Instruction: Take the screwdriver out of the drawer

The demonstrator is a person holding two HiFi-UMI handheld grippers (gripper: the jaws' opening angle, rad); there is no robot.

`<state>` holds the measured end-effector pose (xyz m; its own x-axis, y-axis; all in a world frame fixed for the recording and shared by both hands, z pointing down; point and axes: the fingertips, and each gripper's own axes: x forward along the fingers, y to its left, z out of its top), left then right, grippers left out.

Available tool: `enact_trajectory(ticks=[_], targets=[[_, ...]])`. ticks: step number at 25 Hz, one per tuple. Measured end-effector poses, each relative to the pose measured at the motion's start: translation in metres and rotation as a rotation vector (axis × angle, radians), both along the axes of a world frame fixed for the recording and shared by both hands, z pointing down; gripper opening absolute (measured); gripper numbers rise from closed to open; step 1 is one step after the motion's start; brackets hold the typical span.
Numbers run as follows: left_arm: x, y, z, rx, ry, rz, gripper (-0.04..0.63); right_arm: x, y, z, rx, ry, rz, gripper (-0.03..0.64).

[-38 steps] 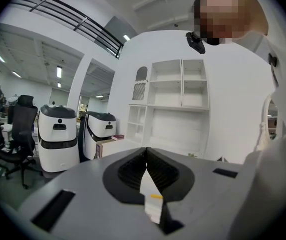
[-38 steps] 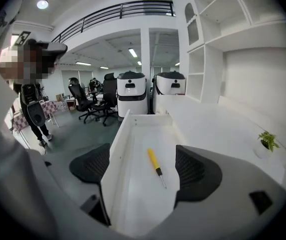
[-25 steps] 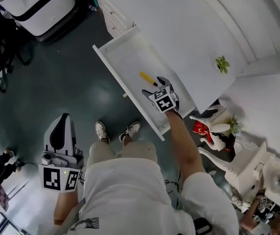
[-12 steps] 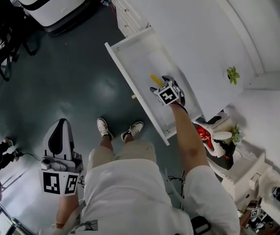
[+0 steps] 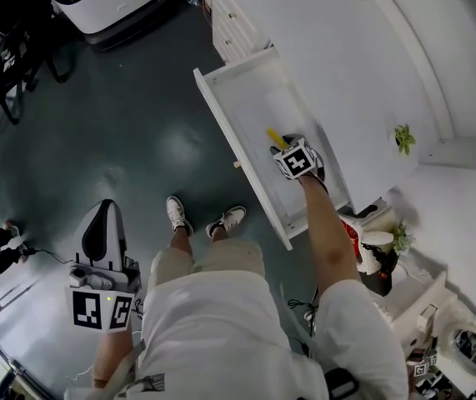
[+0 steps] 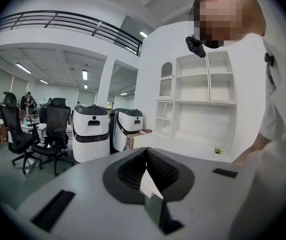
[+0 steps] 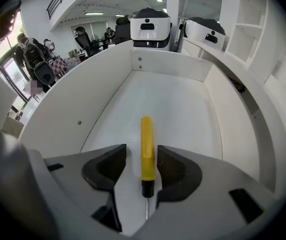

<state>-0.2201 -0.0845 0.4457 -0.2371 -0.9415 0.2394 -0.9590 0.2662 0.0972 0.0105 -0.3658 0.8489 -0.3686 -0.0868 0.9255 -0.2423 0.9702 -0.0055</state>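
The screwdriver (image 7: 147, 149), yellow-handled with a black collar and a thin metal shaft, lies flat on the floor of the open white drawer (image 7: 107, 89). In the head view only the yellow end of the screwdriver (image 5: 275, 137) shows past my right gripper (image 5: 284, 147), which points steeply down into the drawer (image 5: 236, 130). My right gripper (image 7: 141, 166) straddles the handle and its jaws are closing; a gap still shows at the left pad (image 7: 113, 165). My left gripper (image 5: 106, 208) hangs low at my left side, away from the drawer. The left gripper (image 6: 145, 160) has its pads together and holds nothing.
The drawer sticks out from a white cabinet (image 5: 338, 65) with a small plant (image 5: 402, 137) on top. White robot bases (image 6: 90, 131) and office chairs (image 6: 20, 129) stand on the dark floor (image 5: 129, 132). My feet (image 5: 204, 219) are beside the drawer front.
My right gripper has sunk lower into the drawer and now covers more of the screwdriver. The head camera has shifted, so the drawer sits further right. The left gripper has barely moved.
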Motion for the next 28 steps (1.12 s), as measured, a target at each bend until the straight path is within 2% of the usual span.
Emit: enact_trajectory(ticks=[5, 6, 7, 16, 22, 28], targets=[[-0.003, 0.003, -0.001, 0.009, 0.005, 0.002, 0.015, -0.005, 0.009, -0.003, -0.021, 0.012, -0.002, 0.144], [-0.003, 0.002, -0.003, 0.014, 0.004, 0.004, 0.015, -0.005, 0.011, -0.003, -0.017, 0.024, -0.007, 0.098], [-0.003, 0.001, -0.006, 0.021, 0.002, 0.008, 0.015, -0.005, 0.013, -0.002, -0.009, 0.037, -0.011, 0.087], [-0.004, 0.001, -0.034, 0.062, -0.032, 0.047, 0.015, 0.018, 0.031, -0.002, -0.030, 0.086, 0.094, 0.086], [-0.002, -0.009, -0.053, 0.109, -0.049, 0.111, 0.015, 0.031, 0.033, -0.024, -0.019, 0.045, 0.207, 0.086], [0.015, -0.028, -0.066, 0.161, -0.042, 0.212, 0.015, 0.045, 0.041, -0.053, -0.015, -0.036, 0.346, 0.086]])
